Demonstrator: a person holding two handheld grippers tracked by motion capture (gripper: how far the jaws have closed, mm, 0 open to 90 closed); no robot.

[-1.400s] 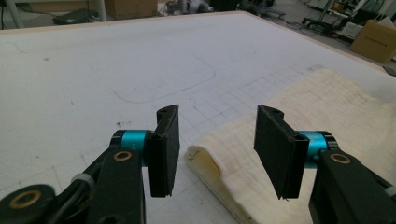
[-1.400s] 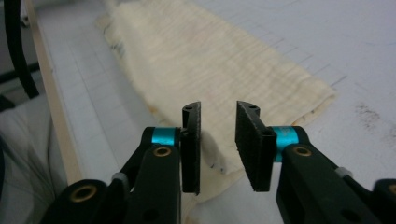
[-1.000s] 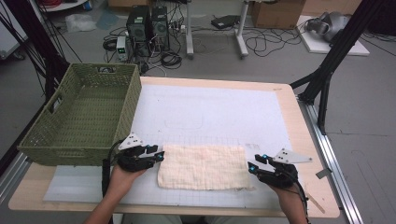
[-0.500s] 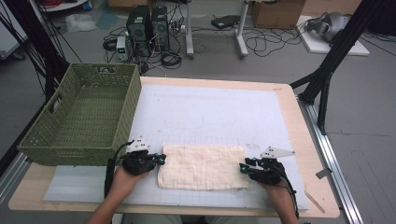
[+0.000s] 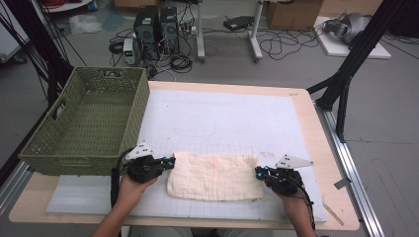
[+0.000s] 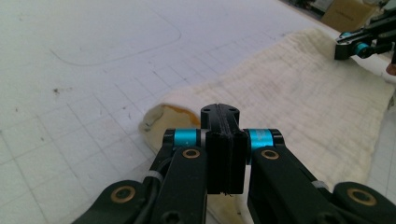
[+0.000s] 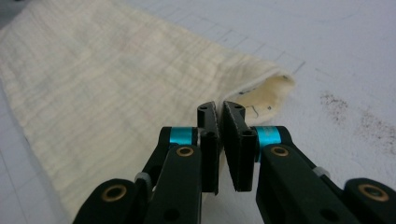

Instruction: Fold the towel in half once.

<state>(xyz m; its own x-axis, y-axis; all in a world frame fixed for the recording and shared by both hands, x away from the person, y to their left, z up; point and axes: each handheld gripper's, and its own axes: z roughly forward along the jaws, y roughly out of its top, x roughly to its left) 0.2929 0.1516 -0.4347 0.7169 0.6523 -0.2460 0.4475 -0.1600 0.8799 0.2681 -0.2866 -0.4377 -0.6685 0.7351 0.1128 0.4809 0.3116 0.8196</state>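
Centrally, a folded cream cloth [image 5: 213,176] is laid flat on the white gridded mat [image 5: 222,118] that covers the counter [image 5: 316,128], toward the mat's near edge. The left gripper [image 5: 170,162] is set at the cloth's left end and the right gripper [image 5: 259,172] at the cloth's right end, each held in a hand entering from below.

Seen from the high view alone: a green woven basket [image 5: 89,123] standing to the left of the cloth, partly over the mat's left edge; computer towers and cables on the floor beyond the counter; a grey three-cornered plate on each gripper.

Seen from the left gripper view: the fingers of the left gripper [image 6: 219,140] are pressed fully together over the cloth's [image 6: 299,93] near rim, a curled corner of which is visible just beside the tips; whether fabric is pinched between them cannot be told. The right gripper [image 6: 348,46] is seen at the far end of the cloth.

Seen from the right gripper view: the fingers of the right gripper [image 7: 219,112] have just been closing and are almost shut, a thin slit left at the tips, just short of the cloth's [image 7: 116,79] folded corner; no fabric is discernible between them.

No legible brand, label or writing is made out; faint ruled outlines and dark specks are noted on the mat.
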